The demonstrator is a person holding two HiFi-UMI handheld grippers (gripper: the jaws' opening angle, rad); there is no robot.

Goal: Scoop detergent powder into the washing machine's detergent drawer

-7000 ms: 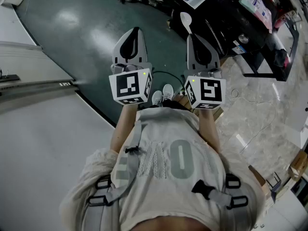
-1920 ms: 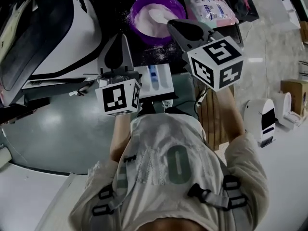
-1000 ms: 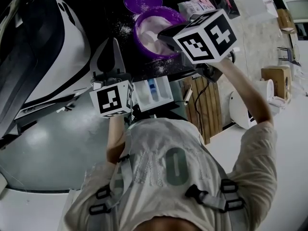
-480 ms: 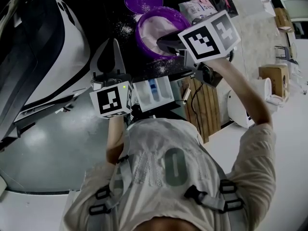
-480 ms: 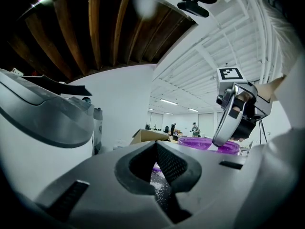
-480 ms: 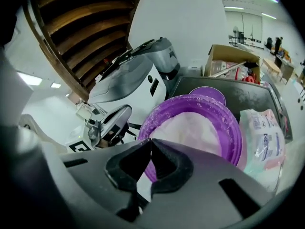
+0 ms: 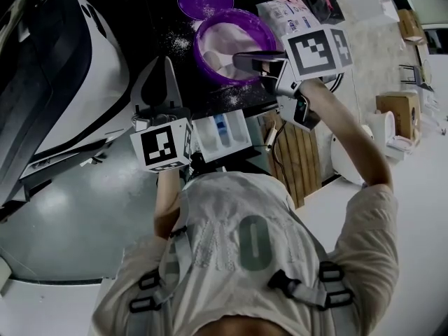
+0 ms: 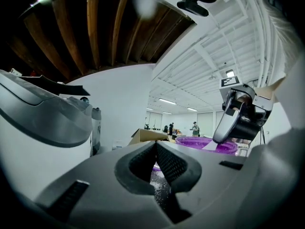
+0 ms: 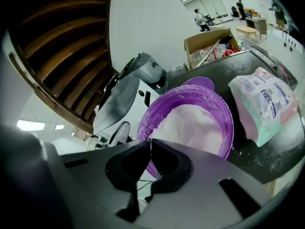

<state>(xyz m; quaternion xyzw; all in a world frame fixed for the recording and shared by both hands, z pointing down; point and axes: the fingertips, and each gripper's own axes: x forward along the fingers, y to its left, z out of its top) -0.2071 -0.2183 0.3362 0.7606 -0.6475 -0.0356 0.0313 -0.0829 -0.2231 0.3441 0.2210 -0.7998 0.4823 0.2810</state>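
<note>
As powder is to be loaded, the white spoon (image 8: 210, 146) is pinched between the fingers of the right gripper (image 9: 150, 140). Its tip is sunk just ahead of them in the purple bowl (image 7: 200, 44) of detergent powder (image 9: 190, 123). The fingers of the left gripper (image 8: 156, 143) are pressed together on nothing. The open detergent drawer (image 7: 222, 135) lies behind them, seemingly left unobstructed.

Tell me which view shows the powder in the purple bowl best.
Right gripper view: it looks down into the bowl onto the powder. Head view: the right gripper, shut on the spoon, covers part. Left gripper view: only the bowl's rim, edge-on.
</note>
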